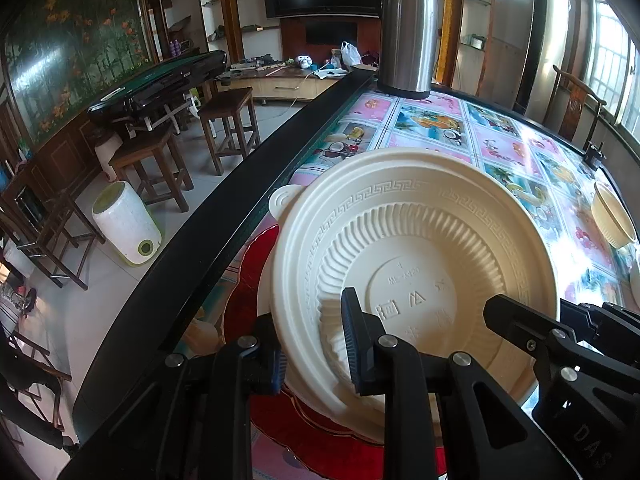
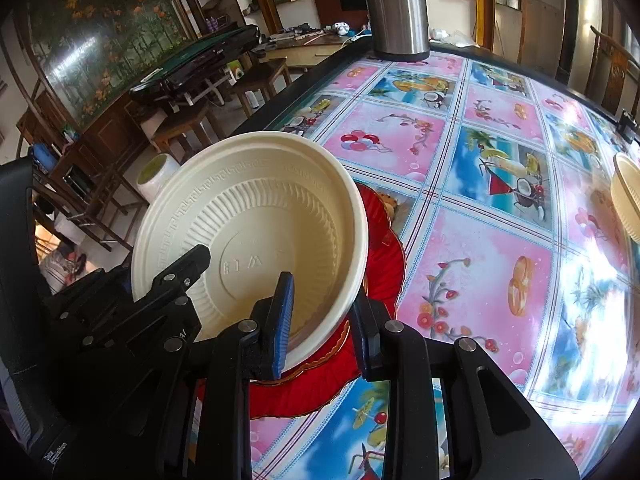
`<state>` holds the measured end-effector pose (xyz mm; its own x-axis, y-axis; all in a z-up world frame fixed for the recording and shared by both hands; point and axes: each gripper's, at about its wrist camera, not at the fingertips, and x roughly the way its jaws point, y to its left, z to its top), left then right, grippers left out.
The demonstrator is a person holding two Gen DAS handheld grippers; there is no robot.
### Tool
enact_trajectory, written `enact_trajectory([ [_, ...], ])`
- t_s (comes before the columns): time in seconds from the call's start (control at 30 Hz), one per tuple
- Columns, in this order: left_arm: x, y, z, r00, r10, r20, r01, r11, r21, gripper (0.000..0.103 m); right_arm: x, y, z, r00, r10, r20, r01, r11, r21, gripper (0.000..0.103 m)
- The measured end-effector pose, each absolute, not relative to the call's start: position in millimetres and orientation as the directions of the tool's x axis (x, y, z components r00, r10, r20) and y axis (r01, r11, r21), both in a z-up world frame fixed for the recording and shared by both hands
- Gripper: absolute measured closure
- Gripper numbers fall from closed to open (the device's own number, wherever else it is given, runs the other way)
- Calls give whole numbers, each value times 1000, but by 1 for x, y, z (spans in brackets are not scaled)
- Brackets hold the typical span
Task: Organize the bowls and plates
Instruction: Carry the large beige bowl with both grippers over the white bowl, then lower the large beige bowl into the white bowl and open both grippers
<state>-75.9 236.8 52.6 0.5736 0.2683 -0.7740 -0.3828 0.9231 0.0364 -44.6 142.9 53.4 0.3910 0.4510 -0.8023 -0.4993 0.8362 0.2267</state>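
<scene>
Both grippers, left [image 1: 316, 344] and right [image 2: 322, 328], have jaws clenched on the bowl [image 2: 256, 216] rim (light, flexible plastic, probably slippery).

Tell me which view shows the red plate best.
The right wrist view: the red plate shows its scalloped rim and ribbed surface beside and below the cream bowl. In the left wrist view the bowl covers most of it; only red patches show.

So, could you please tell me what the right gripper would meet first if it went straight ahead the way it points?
The right gripper already has the cream bowl's rim between its fingers, so pushing on would drive into that bowl first. The red plate lies under it; depth past that is unclear.
</scene>
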Motion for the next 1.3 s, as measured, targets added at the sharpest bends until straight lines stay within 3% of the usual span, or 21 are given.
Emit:
enact_trajectory([
  [0.27,-73,236,51,571,282,-771,-392,919,46,77,-46,139,55,392,476,-787,-490,832,259,76],
  [0.33,-73,234,50,571,282,-771,-388,920,50,71,-46,138,56,394,481,-783,-490,831,263,76],
  [0.4,-72,233,49,571,273,-775,-382,923,44,51,-47,136,58,398,486,-778,-488,830,269,76],
  [0.47,-73,232,51,578,273,-769,-379,924,44,42,-48,135,58,398,491,-775,-484,830,277,76],
  [0.83,-81,229,66,609,297,-736,-391,919,46,41,-53,127,67,409,507,-759,-488,824,287,76],
  [1.0,-86,226,80,640,319,-699,-393,918,59,33,-54,121,70,418,510,-752,-483,826,292,76],
  [1.3,-87,228,91,667,278,-691,-385,923,1,33,-58,105,75,430,521,-737,-468,827,311,76],
])
